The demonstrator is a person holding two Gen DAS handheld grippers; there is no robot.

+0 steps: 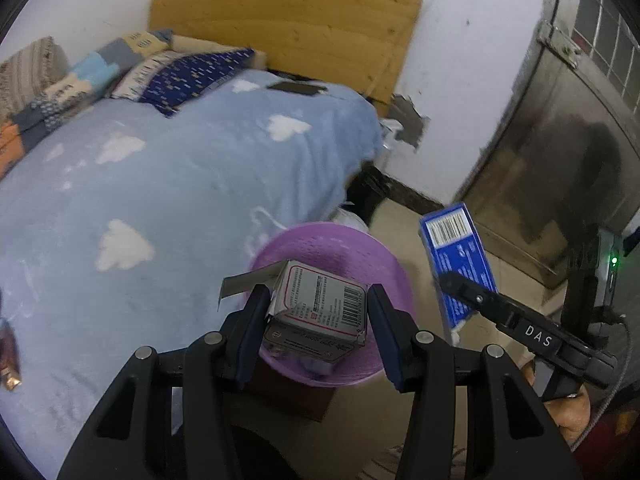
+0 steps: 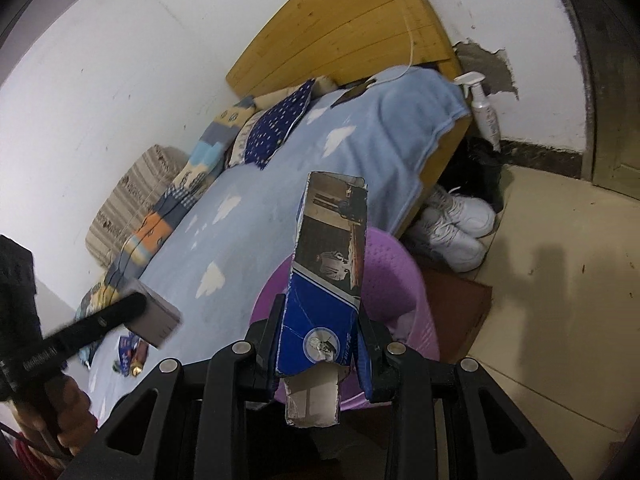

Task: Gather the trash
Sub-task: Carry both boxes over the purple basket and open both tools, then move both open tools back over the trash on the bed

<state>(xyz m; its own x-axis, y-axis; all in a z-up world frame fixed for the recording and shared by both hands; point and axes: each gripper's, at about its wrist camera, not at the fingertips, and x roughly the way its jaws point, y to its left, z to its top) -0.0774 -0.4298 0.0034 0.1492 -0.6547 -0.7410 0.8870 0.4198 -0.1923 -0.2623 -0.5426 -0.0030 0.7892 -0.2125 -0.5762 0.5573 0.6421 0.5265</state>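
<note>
The bed (image 1: 168,184) under its blue cloud blanket fills the left wrist view from 9 to 12 o'clock, and some small wrappers (image 2: 132,354) lie on it at 8 o'clock in the right wrist view, so collecting looks unfinished. The purple basket (image 1: 316,240) stands on the floor beside the bed, just past 6 o'clock of centre in both views; a little pale stuff shows inside, though I cannot tell what. Neither box is dropped yet. The blue carton (image 2: 326,280), long and flat, is clamped near its torn lower end in the right gripper (image 2: 322,350); its long axis runs from 6 up toward 12, leaning away over the basket. The grey-white box (image 1: 320,308), squat with an open flap at 10 o'clock, is pinched across its sides by the left gripper (image 1: 318,320), directly above the basket's mouth
</note>
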